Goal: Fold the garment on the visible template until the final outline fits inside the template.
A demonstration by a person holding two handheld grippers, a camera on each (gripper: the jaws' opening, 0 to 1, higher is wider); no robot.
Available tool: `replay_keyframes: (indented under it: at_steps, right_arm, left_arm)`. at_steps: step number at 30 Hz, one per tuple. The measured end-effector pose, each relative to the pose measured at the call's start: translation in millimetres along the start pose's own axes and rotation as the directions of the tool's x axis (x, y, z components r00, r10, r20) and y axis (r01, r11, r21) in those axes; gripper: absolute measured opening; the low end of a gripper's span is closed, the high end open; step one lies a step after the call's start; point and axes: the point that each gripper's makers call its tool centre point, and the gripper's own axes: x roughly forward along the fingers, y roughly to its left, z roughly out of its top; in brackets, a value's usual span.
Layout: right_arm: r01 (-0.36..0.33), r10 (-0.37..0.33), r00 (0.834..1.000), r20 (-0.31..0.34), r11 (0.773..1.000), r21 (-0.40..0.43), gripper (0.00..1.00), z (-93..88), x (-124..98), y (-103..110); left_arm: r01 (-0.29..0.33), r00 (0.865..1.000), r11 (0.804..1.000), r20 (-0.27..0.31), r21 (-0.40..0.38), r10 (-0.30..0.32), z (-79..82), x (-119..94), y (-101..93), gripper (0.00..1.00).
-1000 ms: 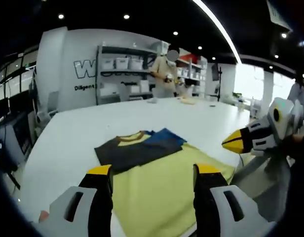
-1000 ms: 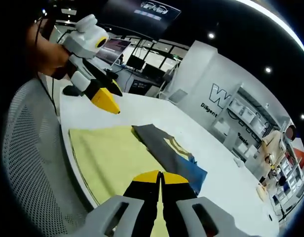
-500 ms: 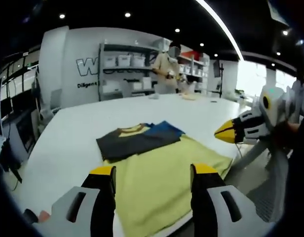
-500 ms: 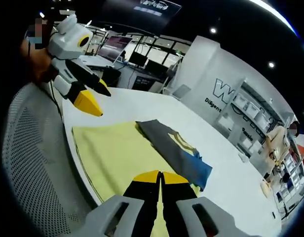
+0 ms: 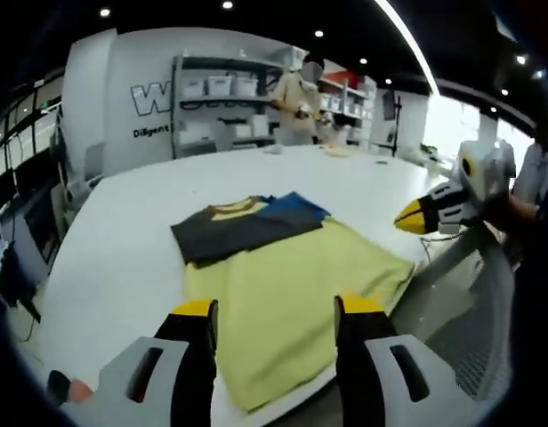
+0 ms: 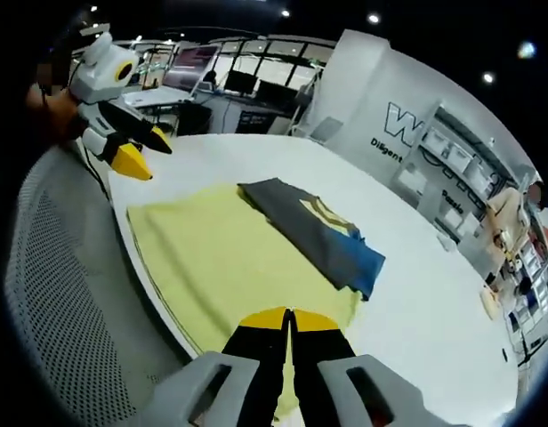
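In the left gripper view, the left gripper (image 5: 274, 313) hangs nearest, its yellow-tipped black jaws spread apart with nothing between them, over the near edge of the white surface (image 5: 123, 231). Just beyond the tips lies the flat yellow rectangular template (image 5: 287, 294), one corner at the surface's edge. At the template's far edge rests the folded dark grey garment with a yellow collar and blue part (image 5: 243, 229), partly on the template, partly on bare surface. To the right, off the surface, the right gripper (image 5: 415, 216) hovers in a person's hand. In the right gripper view its jaws (image 6: 287, 322) are pressed together on nothing, above the template's near edge (image 6: 216, 258); the garment (image 6: 314, 236) lies beyond, and the left gripper (image 6: 132, 160) hangs at the upper left. Shelving (image 5: 225, 111) and a standing person (image 5: 296, 102) are far behind.
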Motion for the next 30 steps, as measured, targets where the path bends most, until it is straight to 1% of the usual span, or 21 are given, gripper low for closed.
replay_keyframes:
  at_steps: [1,3,5,6,7,8,9,10,12,13,15,17,18,19,20,22,23,26,27,28,30]
  right_arm:
    - [-0.007,0.008,0.999,-0.052,1.0,0.019,0.0,-12.0,-1.4,-2.8]
    - [0.003,-0.002,0.998,-0.061,1.0,0.028,0.0,-19.5,-0.5,-11.9]
    - [-0.024,0.032,0.992,-0.12,0.997,0.069,0.0,-34.7,-1.5,-11.0]
    - [-0.018,0.027,0.993,-0.118,0.997,0.079,0.0,-36.8,-0.3,-14.3]
    - [-0.016,0.026,0.993,-0.114,0.996,0.083,0.0,-38.5,0.5,-16.3]
    - [-0.026,0.038,0.991,-0.128,0.995,0.095,0.0,-43.4,0.8,-15.4]
    - [-0.032,0.051,0.986,-0.161,0.992,0.118,0.01,-52.6,0.3,-14.7]
    - [-0.028,0.047,0.986,-0.16,0.992,0.119,0.01,-55.2,1.3,-16.8]
    - [-0.037,0.062,0.982,-0.179,0.989,0.142,0.03,-62.9,1.4,-15.8]
    - [-0.048,0.081,0.977,-0.199,0.985,0.166,0.04,-69.5,0.8,-13.9]
    - [-0.045,0.081,0.976,-0.2,0.983,0.179,0.04,-73.0,0.5,-16.8]
    - [-0.067,0.116,0.969,-0.22,0.973,0.221,0.05,-80.0,-1.1,-13.7]
    - [-0.073,0.126,0.966,-0.225,0.971,0.228,0.05,-81.5,-1.3,-12.9]
    - [-0.095,0.165,0.949,-0.269,0.962,0.254,0.05,-91.4,-3.9,-8.3]
    - [-0.08,0.144,0.955,-0.259,0.967,0.24,0.05,-92.3,-0.8,-14.4]
    - [-0.073,0.141,0.953,-0.27,0.966,0.248,0.05,-95.9,-1.9,-16.6]
    - [-0.077,0.147,0.951,-0.273,0.965,0.252,0.05,-97.3,-2.2,-16.0]
    - [-0.079,0.16,0.942,-0.294,0.96,0.27,0.05,-104.4,-3.0,-14.9]
    - [-0.082,0.166,0.94,-0.299,0.958,0.277,0.05,-106.4,-3.2,-14.1]
    - [-0.086,0.174,0.937,-0.303,0.955,0.283,0.06,-108.4,-3.2,-13.1]
    - [-0.098,0.204,0.923,-0.325,0.944,0.314,0.07,-115.3,-4.1,-8.7]
  left_arm:
    - [0.003,0.999,1.0,-0.033,0.0,-0.003,-6.6,-0.5,2.8,0.47]
    - [0.005,0.999,1.0,-0.047,-0.011,-0.005,-10.7,-0.5,8.2,0.47]
    - [0.006,0.994,1.0,-0.105,-0.004,-0.006,-22.1,-0.9,15.7,0.46]
    - [0.004,0.988,1.0,-0.153,-0.017,-0.007,-32.4,-1.7,20.5,0.45]
    - [0.018,0.986,0.999,-0.165,-0.028,-0.022,-36.3,-0.8,20.6,0.45]
    - [0.029,0.98,0.999,-0.196,-0.045,-0.037,-43.6,-1.0,20.8,0.44]
    - [0.023,0.972,0.997,-0.233,-0.07,-0.039,-52.9,-0.9,24.4,0.43]
    - [0.04,0.962,0.997,-0.266,-0.067,-0.056,-60.9,-0.4,25.0,0.43]
    - [0.035,0.958,0.997,-0.282,-0.074,-0.055,-67.7,2.2,29.3,0.43]
    - [0.047,0.945,0.994,-0.318,-0.097,-0.075,-76.9,1.6,28.7,0.43]
    - [0.042,0.937,0.994,-0.341,-0.101,-0.075,-85.7,2.7,32.3,0.4]
    - [0.049,0.925,0.993,-0.371,-0.104,-0.085,-94.7,1.7,32.2,0.37]
    - [0.044,0.918,0.992,-0.387,-0.116,-0.086,-98.7,1.0,32.7,0.36]
    - [0.047,0.919,0.992,-0.385,-0.114,-0.088,-99.8,2.1,33.2,0.36]
    - [0.048,0.917,0.992,-0.388,-0.119,-0.091,-100.9,2.2,33.4,0.35]
    - [0.047,0.909,0.988,-0.404,-0.145,-0.103,-104.8,1.9,34.1,0.34]
    - [0.049,0.909,0.988,-0.403,-0.148,-0.105,-105.0,2.6,34.9,0.32]
    - [0.051,0.901,0.984,-0.418,-0.17,-0.119,-109.0,2.8,33.2,0.31]
    - [0.057,0.892,0.983,-0.433,-0.176,-0.13,-111.8,1.8,30.7,0.3]
    - [0.058,0.891,0.982,-0.435,-0.177,-0.131,-112.4,1.9,30.2,0.3]
    - [0.059,0.887,0.982,-0.442,-0.182,-0.135,-114.4,1.9,30.2,0.3]
